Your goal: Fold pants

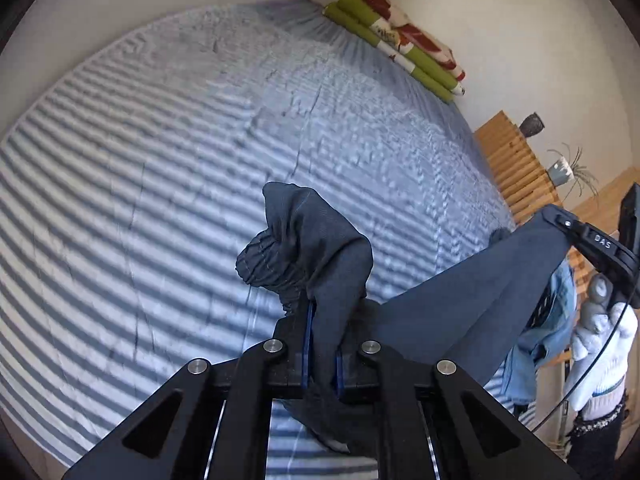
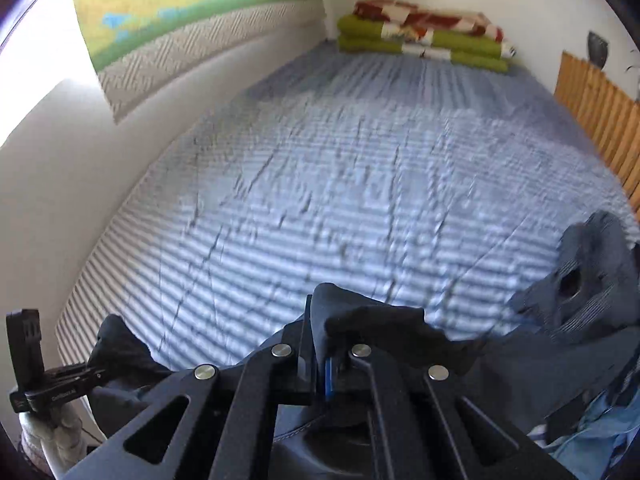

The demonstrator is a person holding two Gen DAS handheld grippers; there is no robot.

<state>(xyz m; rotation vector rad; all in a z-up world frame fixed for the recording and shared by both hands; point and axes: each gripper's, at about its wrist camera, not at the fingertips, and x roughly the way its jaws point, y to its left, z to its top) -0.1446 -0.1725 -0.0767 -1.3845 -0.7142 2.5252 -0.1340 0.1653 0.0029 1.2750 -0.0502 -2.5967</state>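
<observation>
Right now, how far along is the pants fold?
Done: both grippers have picked up the dark blue pants. In hand: the left gripper is shut on the gathered waistband, the right gripper on another edge, and the fabric hangs above the striped bed sheet. Left: spreading them flat and every fold.

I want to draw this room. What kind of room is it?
Most likely a bedroom. A wide bed with a blue-and-white striped sheet fills the view, green and red folded blankets are stacked at its far end, and a slatted wooden frame runs along one side.
</observation>
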